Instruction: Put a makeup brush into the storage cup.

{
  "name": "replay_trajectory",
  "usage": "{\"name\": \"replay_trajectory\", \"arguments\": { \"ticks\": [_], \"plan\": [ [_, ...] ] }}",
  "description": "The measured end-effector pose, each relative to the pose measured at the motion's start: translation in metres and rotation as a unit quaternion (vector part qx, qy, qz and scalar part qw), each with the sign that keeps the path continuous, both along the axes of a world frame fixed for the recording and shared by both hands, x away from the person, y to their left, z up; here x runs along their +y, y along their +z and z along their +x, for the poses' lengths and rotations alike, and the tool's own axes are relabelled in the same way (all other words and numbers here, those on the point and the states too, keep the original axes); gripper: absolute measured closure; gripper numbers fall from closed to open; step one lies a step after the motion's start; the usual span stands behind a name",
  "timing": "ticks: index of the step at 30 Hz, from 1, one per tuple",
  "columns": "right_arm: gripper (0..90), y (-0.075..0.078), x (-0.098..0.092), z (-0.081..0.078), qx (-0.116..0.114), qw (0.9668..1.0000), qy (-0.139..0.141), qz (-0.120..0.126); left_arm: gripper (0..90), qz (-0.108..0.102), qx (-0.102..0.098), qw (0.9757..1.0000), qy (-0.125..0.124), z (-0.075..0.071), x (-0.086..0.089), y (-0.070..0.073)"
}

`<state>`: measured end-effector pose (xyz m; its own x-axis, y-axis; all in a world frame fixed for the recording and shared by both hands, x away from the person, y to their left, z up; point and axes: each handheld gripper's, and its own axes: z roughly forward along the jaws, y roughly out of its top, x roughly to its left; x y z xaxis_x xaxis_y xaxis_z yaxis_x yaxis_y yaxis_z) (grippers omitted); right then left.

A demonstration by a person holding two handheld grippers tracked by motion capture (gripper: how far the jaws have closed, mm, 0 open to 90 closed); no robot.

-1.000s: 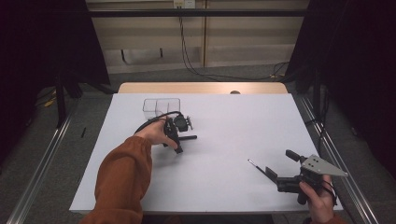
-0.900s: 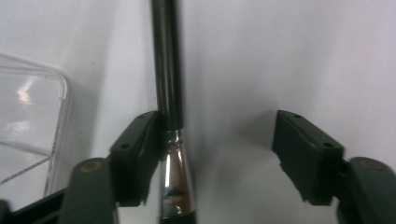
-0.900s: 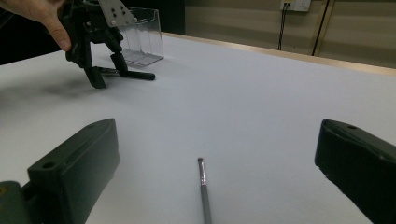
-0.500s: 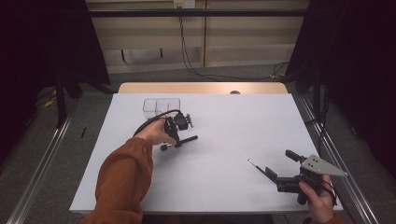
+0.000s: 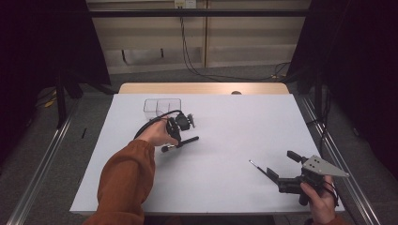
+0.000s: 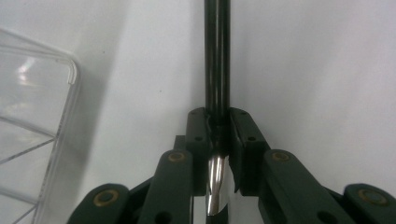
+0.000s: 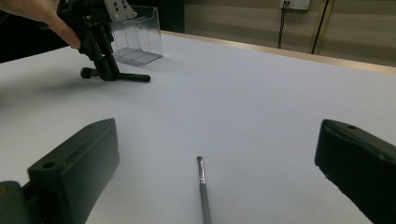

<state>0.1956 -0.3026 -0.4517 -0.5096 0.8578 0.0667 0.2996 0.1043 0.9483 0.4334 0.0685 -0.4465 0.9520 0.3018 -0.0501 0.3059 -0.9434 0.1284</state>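
**Left clamped on brush, right idle and open**

Your left gripper (image 5: pixel 178 140) has just been closing; it's now pinching the black makeup brush (image 6: pixel 217 70) near its ferrule, flat on the table (image 5: pixel 234 122), at 5 o'clock from the clear organizer (image 5: pixel 162 107), probably so you can lift it into that organizer. Your right gripper (image 7: pixel 205 186) is sitting wide open, straddling the thin brush (image 7: pixel 202 186) unpinched.

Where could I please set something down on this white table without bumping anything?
The middle, between the black makeup brush and the thin dark brush, is bare, as is the far right. It is crowded near the clear plastic organiser, beside the left gripper.
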Motion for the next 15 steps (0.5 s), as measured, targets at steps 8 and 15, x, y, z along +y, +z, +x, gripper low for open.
{"name": "replay_trajectory", "arguments": {
  "ticks": [8, 15],
  "plan": [
    [0.0, 0.000, 0.000, 0.000, 0.001, 1.0000, -0.001, 0.000, 79.2, -0.024, 0.002, 0.9995, 0.022, 0.000, 0.005, 0.002],
    [0.0, 0.000, 0.000, 0.000, 0.001, 1.0000, -0.001, 0.002, 79.2, -0.063, 0.003, 0.9967, 0.050, 0.001, 0.014, 0.017]
  ]
}}
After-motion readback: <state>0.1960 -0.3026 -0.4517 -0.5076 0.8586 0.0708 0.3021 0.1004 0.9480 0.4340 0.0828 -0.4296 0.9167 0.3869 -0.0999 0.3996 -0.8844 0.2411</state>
